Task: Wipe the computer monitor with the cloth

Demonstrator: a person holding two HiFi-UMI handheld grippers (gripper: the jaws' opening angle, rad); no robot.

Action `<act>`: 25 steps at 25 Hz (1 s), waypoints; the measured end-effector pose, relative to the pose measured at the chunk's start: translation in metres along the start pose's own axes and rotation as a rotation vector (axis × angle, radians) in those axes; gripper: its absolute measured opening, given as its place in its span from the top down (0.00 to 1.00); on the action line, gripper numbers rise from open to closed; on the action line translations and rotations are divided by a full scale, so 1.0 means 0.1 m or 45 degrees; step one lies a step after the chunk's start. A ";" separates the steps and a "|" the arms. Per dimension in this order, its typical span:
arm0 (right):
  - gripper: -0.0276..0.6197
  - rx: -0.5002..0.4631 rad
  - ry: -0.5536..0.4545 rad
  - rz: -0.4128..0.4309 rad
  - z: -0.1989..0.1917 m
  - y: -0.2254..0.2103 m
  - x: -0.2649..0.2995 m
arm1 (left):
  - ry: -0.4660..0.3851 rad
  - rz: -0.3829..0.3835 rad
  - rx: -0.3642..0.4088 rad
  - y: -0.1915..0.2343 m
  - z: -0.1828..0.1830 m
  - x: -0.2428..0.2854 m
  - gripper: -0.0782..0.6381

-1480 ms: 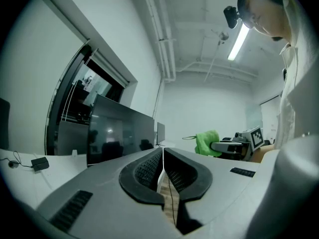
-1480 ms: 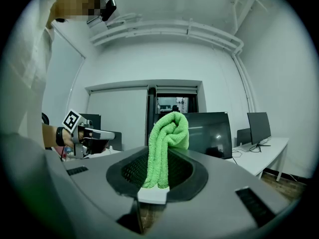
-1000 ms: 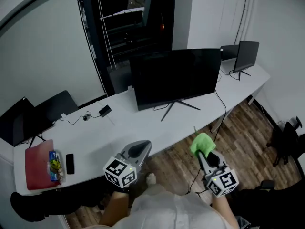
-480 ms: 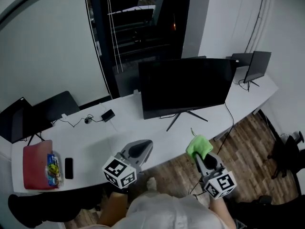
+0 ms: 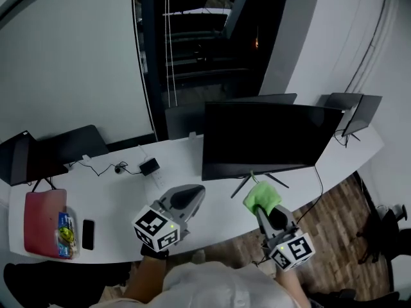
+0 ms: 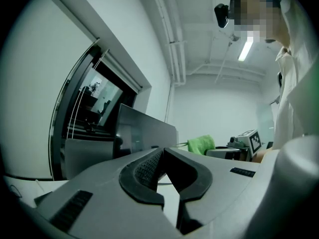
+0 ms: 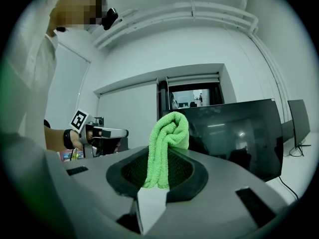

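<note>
Gripping: right claw [image 5: 263, 209] clamps folded green cloth [image 7: 167, 143], fold sticking out past jaws | left claw [image 5: 192, 196] jaws together, empty | monitor [image 5: 270, 140] ahead of right claw, no contact | advice: press fold flat, light strokes, keep jaws off monitor.

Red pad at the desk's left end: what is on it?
A blue-and-yellow packet lies along the red pad's right edge, covering that strip. The black phone lies beside it, not on it.

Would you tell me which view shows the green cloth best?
The right gripper view: the green cloth fills the centre, clamped in the right gripper. The head view shows it small from above; the left gripper view shows only a distant patch.
</note>
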State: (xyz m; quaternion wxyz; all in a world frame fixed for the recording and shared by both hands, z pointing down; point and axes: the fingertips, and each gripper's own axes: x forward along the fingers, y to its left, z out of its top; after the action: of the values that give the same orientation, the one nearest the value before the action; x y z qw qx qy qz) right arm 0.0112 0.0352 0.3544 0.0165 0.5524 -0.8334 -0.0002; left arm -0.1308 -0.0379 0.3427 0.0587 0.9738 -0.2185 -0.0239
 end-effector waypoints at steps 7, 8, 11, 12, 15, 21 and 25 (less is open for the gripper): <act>0.85 -0.063 -0.053 0.057 0.33 0.00 0.53 | -0.010 -0.012 0.031 0.40 0.21 0.04 0.87; 0.85 -0.080 -0.068 0.072 0.40 0.01 0.61 | -0.014 -0.010 0.038 0.46 0.25 0.02 0.87; 0.85 -0.133 -0.112 0.125 0.68 0.02 0.85 | -0.015 0.003 0.062 0.62 0.32 0.01 0.87; 0.85 -0.145 -0.123 0.138 0.77 0.03 0.92 | -0.010 0.012 0.063 0.67 0.33 0.00 0.87; 0.85 -0.179 -0.156 0.163 1.03 0.03 1.12 | -0.004 0.035 0.059 0.80 0.35 -0.03 0.87; 0.85 -0.314 -0.168 0.226 1.50 0.05 1.57 | 0.044 0.051 0.105 0.97 0.43 0.02 0.87; 0.85 -0.442 -0.175 0.231 1.79 0.02 1.91 | 0.081 0.069 0.123 1.10 0.49 0.13 0.87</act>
State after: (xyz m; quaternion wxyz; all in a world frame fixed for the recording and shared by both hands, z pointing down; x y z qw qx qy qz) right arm -0.0703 -0.1432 0.1803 0.0545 0.4628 -0.8663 -0.1798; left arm -0.1686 -0.1471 0.3079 0.0190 0.9695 -0.2438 0.0192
